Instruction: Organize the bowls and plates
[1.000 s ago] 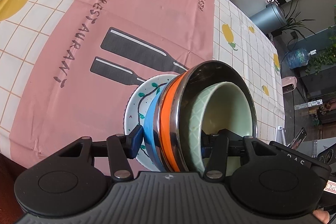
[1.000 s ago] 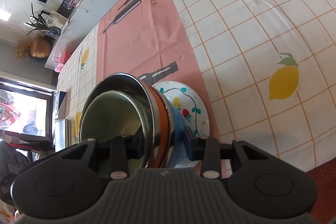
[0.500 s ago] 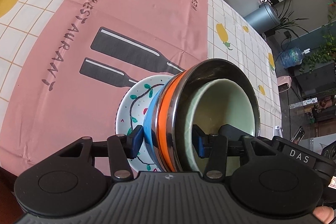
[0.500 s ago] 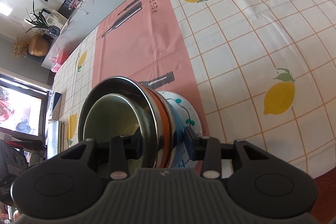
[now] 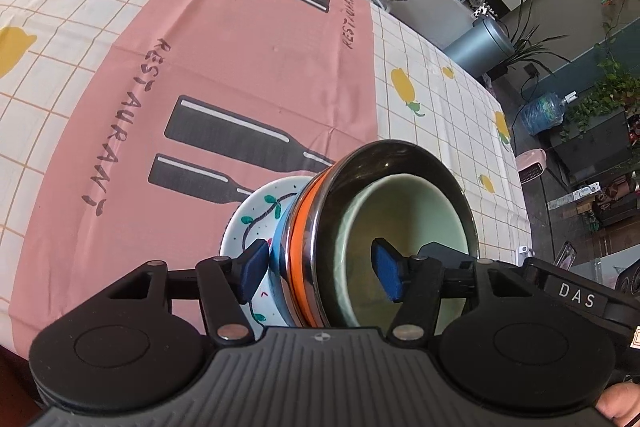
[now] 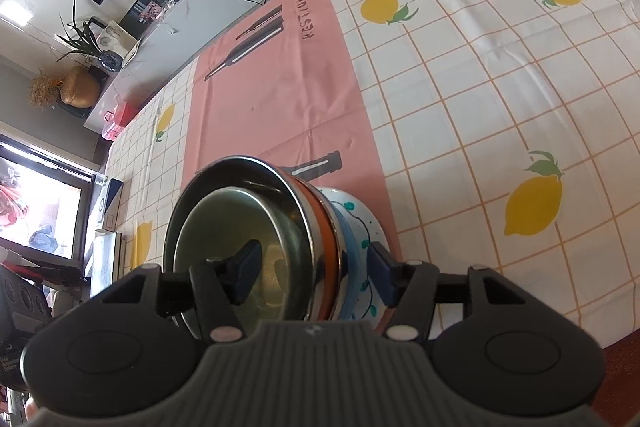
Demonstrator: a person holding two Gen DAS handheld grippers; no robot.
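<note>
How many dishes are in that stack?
5: a green bowl innermost, in a steel bowl, then an orange and a blue one, on a painted plate. More could be hidden.

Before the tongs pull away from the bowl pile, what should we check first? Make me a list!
1. Left tongs let go: ok. The jaws have just been opening; the pad inside the green bowl stands clear of its wall, with the stack's rims between the jaws.
2. Right tongs let go: ok. Also just opening, and both pads stand off the rims.
3. Nesting: ok. Green bowl sits inside the steel bowl, above an orange rim and a blue one.
4. Stack rests on the painted plate: ok.
5. Stack level: cannot tell; the fisheye tilts everything.
6. Room from the table edge: ok.
</note>
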